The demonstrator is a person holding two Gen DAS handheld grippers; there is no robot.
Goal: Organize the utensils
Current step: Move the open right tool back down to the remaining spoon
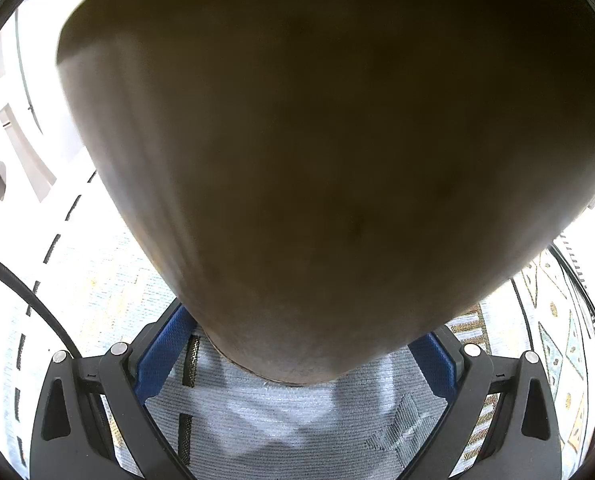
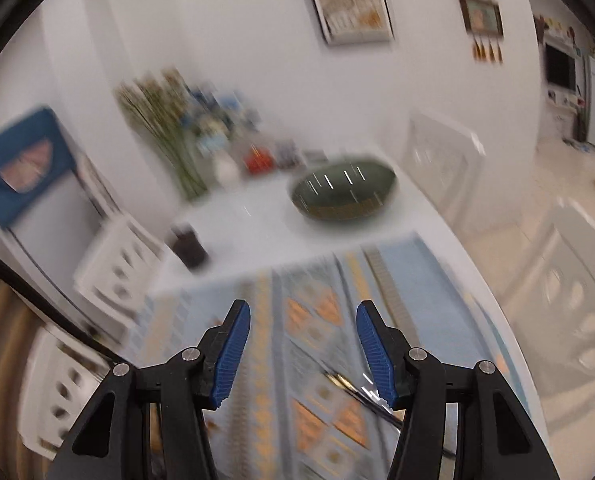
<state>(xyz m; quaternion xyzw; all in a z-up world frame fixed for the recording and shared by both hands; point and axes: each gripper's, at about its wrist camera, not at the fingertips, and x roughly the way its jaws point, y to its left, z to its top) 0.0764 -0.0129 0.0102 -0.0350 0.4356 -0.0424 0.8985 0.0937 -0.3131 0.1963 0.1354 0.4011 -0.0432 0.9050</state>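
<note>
Just beside right hand-held gripper (image 2: 303, 354): utensils (image 2: 357, 390).

A big cup (image 1: 329, 152) is standing between the left gripper (image 1: 297, 354) fingers, on the cloth (image 1: 281, 420). In the right wrist view, the cloth (image 2: 321, 280) is lying across the near part of the table (image 2: 257, 208). Behind it a bowl (image 2: 343, 192) is sitting, with jars (image 2: 257, 160) and dried stems (image 2: 165, 120) further back by the wall. Thin sticks (image 2: 357, 392) are lying on the cloth beside the right gripper (image 2: 303, 354).
</note>
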